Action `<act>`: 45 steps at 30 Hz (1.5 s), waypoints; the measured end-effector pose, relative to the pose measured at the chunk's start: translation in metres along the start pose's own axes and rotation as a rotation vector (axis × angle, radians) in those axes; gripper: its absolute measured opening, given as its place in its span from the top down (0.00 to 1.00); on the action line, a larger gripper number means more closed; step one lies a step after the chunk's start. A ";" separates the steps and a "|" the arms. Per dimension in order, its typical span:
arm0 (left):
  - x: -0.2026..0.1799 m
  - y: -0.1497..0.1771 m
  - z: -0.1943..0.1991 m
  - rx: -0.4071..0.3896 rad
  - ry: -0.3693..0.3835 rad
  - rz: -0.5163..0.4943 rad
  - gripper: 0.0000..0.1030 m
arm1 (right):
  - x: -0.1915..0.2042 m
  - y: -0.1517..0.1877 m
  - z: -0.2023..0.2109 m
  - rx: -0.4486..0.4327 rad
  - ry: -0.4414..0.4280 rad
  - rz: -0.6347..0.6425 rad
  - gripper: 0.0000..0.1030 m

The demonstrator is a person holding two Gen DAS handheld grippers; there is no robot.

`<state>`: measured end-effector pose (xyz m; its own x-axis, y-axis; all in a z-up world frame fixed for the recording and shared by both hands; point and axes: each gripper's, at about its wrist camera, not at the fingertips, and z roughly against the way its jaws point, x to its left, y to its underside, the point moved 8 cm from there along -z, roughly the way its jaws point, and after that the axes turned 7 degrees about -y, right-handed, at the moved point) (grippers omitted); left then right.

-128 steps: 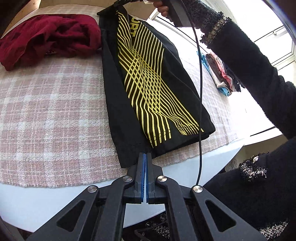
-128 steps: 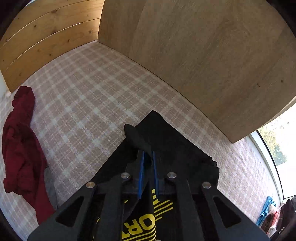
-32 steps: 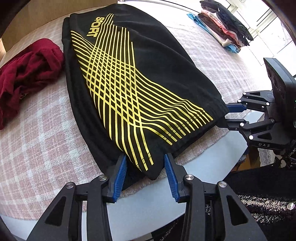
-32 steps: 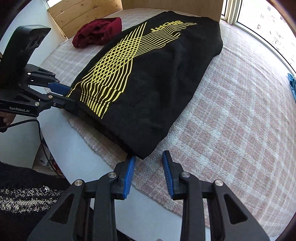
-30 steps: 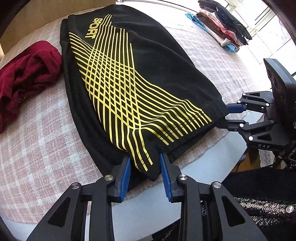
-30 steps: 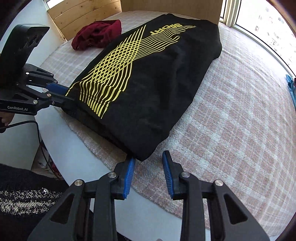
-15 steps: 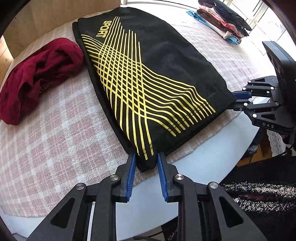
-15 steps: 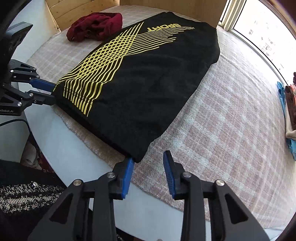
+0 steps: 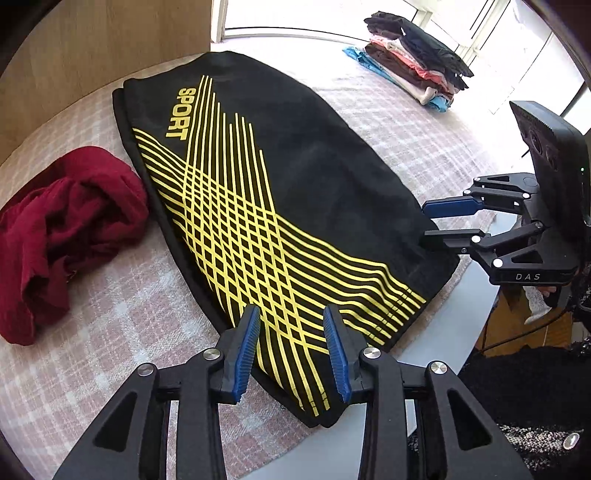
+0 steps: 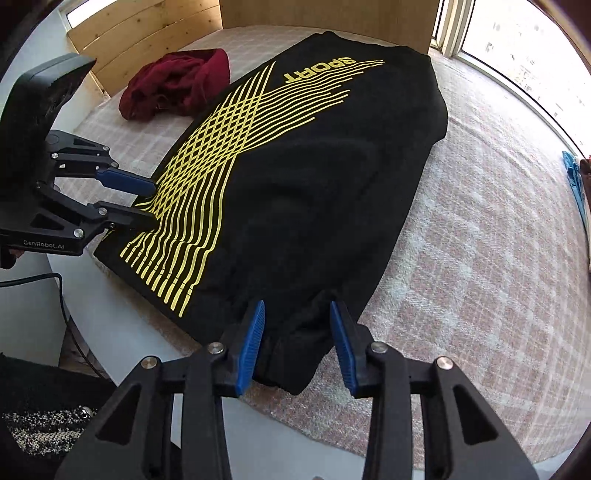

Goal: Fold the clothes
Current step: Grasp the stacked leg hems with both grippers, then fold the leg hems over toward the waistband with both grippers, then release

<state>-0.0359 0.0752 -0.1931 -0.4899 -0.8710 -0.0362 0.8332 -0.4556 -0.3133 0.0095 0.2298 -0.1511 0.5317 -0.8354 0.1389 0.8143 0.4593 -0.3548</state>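
My left gripper (image 9: 291, 347) opening, my right gripper (image 10: 297, 341) part-open; both straddle near hem of black shorts (image 9: 280, 206), unpinched; long axis runs away from me.

The black garment (image 9: 325, 177) is a soft, matt knit cloth with smooth yellow printed stripes. Under it, a pink-and-white checked cloth (image 9: 110, 321) looks coarse and woolly, and beyond that cloth's edge the desk (image 10: 122, 317) is smooth, pale and faintly glossy. Beside the black garment, the crumpled red garment (image 9: 62, 232) is a crinkled, matt fabric. Both tongs are matt black plastic with shiny metal rivets and ribbed blue pads (image 9: 245, 349). Behind the garment stand bare, matt wooden panels (image 10: 147, 33).
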 end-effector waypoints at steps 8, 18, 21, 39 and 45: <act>0.019 0.033 0.033 -0.026 0.027 0.132 0.63 | -0.047 0.015 0.026 -0.010 -0.018 -0.229 0.61; 0.007 0.038 0.011 0.061 0.069 0.335 0.55 | -0.042 0.021 0.007 0.019 -0.098 -0.228 0.58; -0.003 0.037 0.007 0.078 0.059 0.321 0.56 | -0.046 0.023 0.014 0.021 -0.147 -0.270 0.58; -0.040 0.023 -0.010 0.110 0.031 0.269 0.74 | -0.015 0.012 -0.001 0.006 -0.256 -0.205 0.79; -0.050 0.011 0.002 0.039 0.108 0.249 0.92 | -0.020 0.000 0.027 -0.058 -0.332 -0.243 0.87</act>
<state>-0.0016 0.1132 -0.1930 -0.2916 -0.9335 -0.2089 0.9397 -0.2387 -0.2450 0.0050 0.2550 -0.1288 0.3800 -0.7700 0.5125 0.9158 0.2353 -0.3255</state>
